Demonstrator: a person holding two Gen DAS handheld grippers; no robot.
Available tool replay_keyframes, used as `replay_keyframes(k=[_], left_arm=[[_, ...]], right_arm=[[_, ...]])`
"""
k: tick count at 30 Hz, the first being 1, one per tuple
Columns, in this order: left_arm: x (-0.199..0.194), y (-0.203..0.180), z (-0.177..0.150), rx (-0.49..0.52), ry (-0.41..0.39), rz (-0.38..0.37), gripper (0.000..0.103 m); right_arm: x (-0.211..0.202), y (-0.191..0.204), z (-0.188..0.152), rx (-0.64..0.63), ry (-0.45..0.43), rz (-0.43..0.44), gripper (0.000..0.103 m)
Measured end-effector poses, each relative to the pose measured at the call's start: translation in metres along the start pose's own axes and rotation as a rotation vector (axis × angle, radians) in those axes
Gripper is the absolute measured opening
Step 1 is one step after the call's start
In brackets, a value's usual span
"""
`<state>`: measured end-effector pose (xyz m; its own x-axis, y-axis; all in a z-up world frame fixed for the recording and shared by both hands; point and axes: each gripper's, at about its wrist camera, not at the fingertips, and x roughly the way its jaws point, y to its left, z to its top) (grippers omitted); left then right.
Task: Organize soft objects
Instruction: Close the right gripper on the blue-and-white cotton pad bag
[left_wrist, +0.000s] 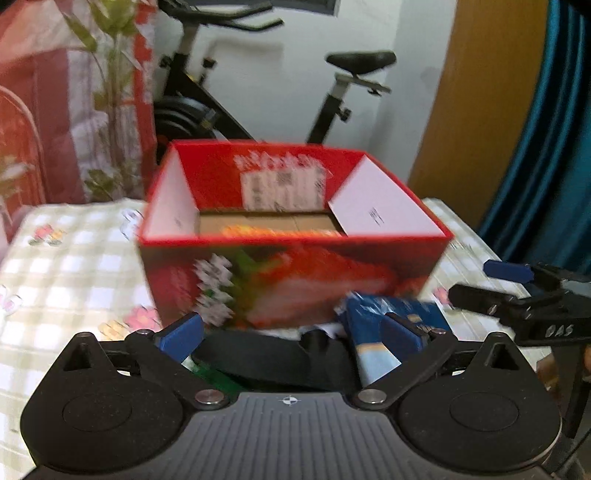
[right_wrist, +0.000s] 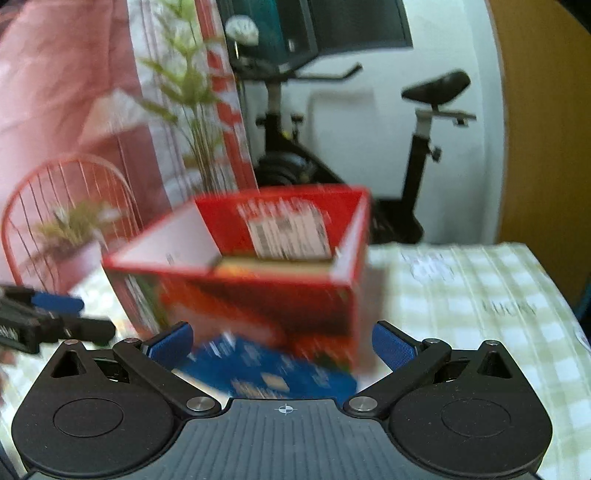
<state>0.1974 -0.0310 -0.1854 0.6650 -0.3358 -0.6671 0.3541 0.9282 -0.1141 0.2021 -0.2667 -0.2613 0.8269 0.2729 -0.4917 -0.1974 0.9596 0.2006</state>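
Red carton (left_wrist: 291, 273) – strawberry print on its front, top open, white inner flaps, brown floor showing – stands upright mid-table. Blue printed soft pack (left_wrist: 373, 332) lies flat just before its front wall; a black soft item (left_wrist: 266, 358) lies beside it, nearer edge.

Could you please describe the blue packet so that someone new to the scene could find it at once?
Find the checked tablecloth and the open red box standing on it. The blue packet lies at the foot of the box's near wall. It is flat and blue, beside a black item.
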Motion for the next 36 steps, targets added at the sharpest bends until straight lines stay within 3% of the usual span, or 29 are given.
replay_keyframes(k=[7,18,25,31,36], left_arm=[[0.028,-0.024,-0.019,0.051,0.065,-0.027,0.098],[0.053,-0.034,-0.038,0.045,0.165,-0.106,0.075],[0.059,-0.033,-0.033,0.048,0.180,-0.134,0.072],[0.054,-0.034,-0.032,0.056,0.175,-0.168,0.052],[0.038,-0.031,-0.034,0.072,0.168,-0.168,0.052]], right_arm=[[0.013,-0.020,-0.044,0.018,0.180,-0.014,0.103],[0.028,-0.020,-0.075,0.074,0.203,0.087,0.101],[0.033,-0.024,-0.075,0.097,0.208,0.152,0.099],[0.029,-0.015,-0.071,0.070,0.197,0.191,0.075],[0.015,0.006,-0.061,-0.012,0.178,0.200,0.069]])
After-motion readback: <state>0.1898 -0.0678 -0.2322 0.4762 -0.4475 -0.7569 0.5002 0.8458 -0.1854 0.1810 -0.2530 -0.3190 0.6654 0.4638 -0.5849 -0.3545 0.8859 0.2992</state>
